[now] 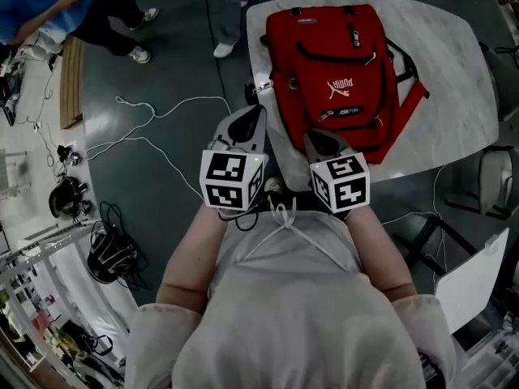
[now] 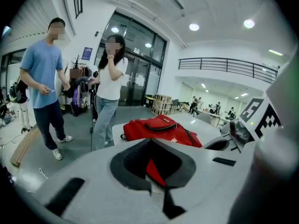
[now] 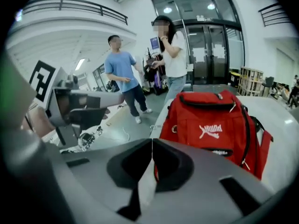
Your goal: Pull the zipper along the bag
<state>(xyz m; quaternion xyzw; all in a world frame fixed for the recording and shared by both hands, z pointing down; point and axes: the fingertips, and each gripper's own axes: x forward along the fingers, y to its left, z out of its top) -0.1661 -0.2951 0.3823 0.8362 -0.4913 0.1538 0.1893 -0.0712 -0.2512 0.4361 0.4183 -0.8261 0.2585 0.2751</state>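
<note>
A red backpack (image 1: 332,79) lies flat on the white table (image 1: 454,71), its front pockets up and a small white zipper pull (image 1: 371,57) showing. Both grippers hover short of the table's near edge, close to the person's chest, touching nothing. My left gripper (image 1: 247,118) sits left of the bag's near corner, its jaws shut and empty. My right gripper (image 1: 318,140) points at the bag's near end, also shut with nothing held. The left gripper view shows the backpack (image 2: 159,127) beyond its closed gripper (image 2: 150,141). In the right gripper view, the backpack (image 3: 215,120) fills the space ahead of that gripper (image 3: 152,140).
Two people stand on the floor beyond the table's far left corner, one in blue (image 2: 44,73), one in white (image 2: 110,85). Loose white cables (image 1: 146,128) trail over the dark floor at left. A chair (image 1: 495,177) and a white board (image 1: 474,278) stand at the right.
</note>
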